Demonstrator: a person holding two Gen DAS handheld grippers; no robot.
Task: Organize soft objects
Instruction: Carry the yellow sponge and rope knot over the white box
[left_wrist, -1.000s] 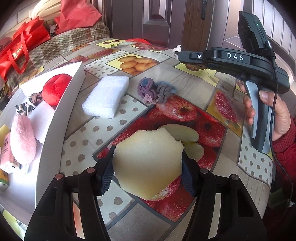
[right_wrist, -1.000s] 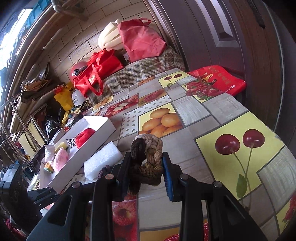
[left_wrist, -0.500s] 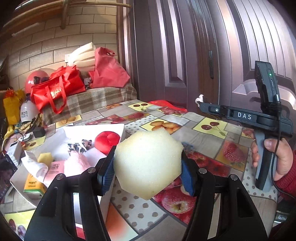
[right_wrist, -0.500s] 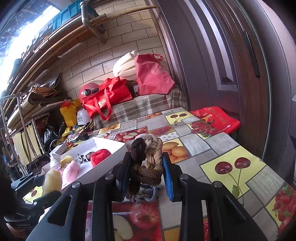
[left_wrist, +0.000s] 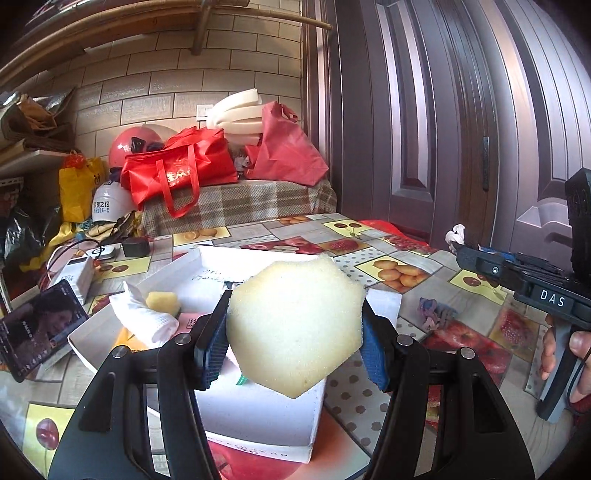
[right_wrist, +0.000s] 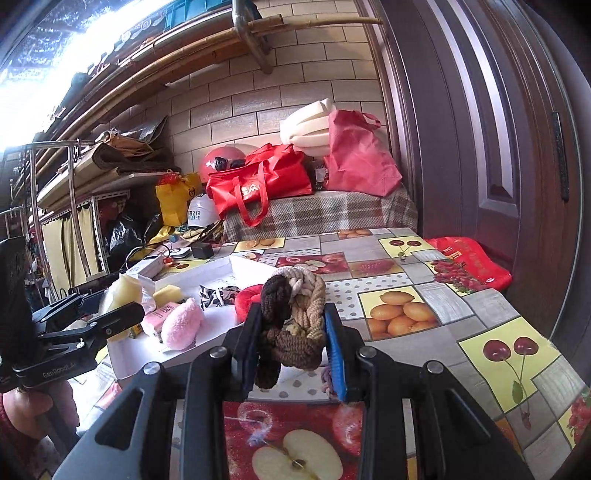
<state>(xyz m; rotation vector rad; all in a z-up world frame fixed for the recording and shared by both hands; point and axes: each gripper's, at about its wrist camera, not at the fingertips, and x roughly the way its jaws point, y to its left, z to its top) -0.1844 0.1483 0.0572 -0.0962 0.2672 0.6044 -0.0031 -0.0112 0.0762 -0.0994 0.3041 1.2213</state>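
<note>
My left gripper (left_wrist: 291, 343) is shut on a pale yellow hexagonal sponge (left_wrist: 295, 325) and holds it above the near end of the white box (left_wrist: 258, 417). My right gripper (right_wrist: 291, 343) is shut on a brown and beige knotted rope (right_wrist: 291, 325), held above the table. The box holds a pink fluffy piece (right_wrist: 181, 325), a red plush (right_wrist: 247, 299), a leopard-print scrunchie (right_wrist: 218, 293), a small yellow sponge (left_wrist: 162, 301) and a white cloth (left_wrist: 144, 317). A purple-blue knotted rope (left_wrist: 430, 312) lies on the table right of the box.
A white foam block (left_wrist: 384, 302) lies beside the box, mostly hidden by the sponge. A phone (left_wrist: 37, 328), a charger and cables lie left of the box. Red bags (left_wrist: 177, 173) and helmets sit on the plaid bench behind. A dark door stands on the right.
Both grippers have lifted and tilted up with their loads. My left gripper has swung left, from over the open tablecloth to above the box. The right gripper has risen with the rope.
</note>
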